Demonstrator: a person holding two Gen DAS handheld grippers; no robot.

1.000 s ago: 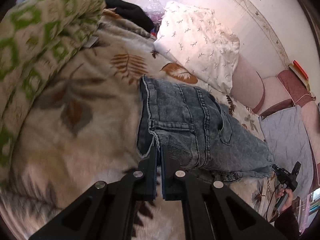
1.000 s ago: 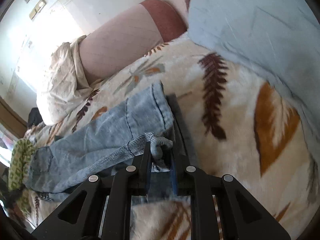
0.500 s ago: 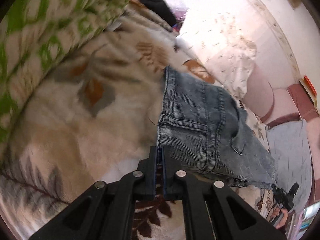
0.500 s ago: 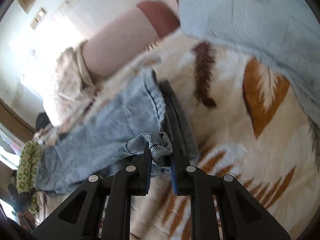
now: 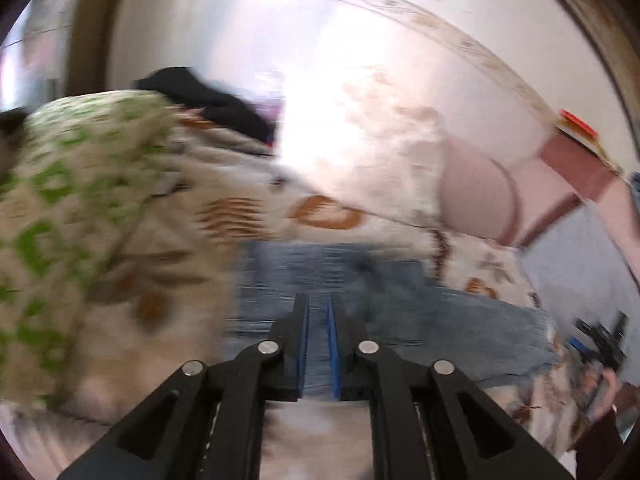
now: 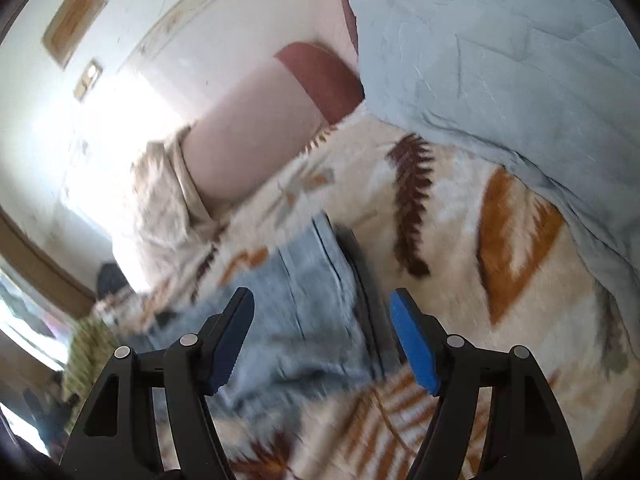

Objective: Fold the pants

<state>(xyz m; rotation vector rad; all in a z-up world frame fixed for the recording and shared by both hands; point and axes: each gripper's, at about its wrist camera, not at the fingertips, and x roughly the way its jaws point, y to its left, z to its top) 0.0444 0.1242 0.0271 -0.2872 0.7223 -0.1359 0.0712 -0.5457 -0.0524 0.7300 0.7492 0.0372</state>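
Note:
Blue jeans (image 5: 400, 292) lie folded lengthwise on the leaf-print blanket (image 5: 248, 220). In the blurred left wrist view my left gripper (image 5: 319, 300) hovers over the waist end. Its jaws are opening, with a narrow gap between the blue pads and no cloth pinched. In the right wrist view the jeans (image 6: 288, 320) show their leg end and hem lying flat. Above it my right gripper (image 6: 323, 296) has its jaws opening wide, holding nothing. The right gripper (image 5: 600, 340) also shows at the far right of the left wrist view, in a person's hand.
A green-patterned quilt (image 5: 60, 208) is heaped on the left, with a black garment (image 5: 208, 100) behind it. A pale pillow (image 5: 360, 132) and a pink headboard (image 6: 260, 120) stand beyond the jeans. A grey-blue sheet (image 6: 500, 60) covers the bed past the leg end.
My right gripper has let go of the bunched hem and spread wide. My left gripper has risen and pulled back from the waistband edge, its pads parting slightly.

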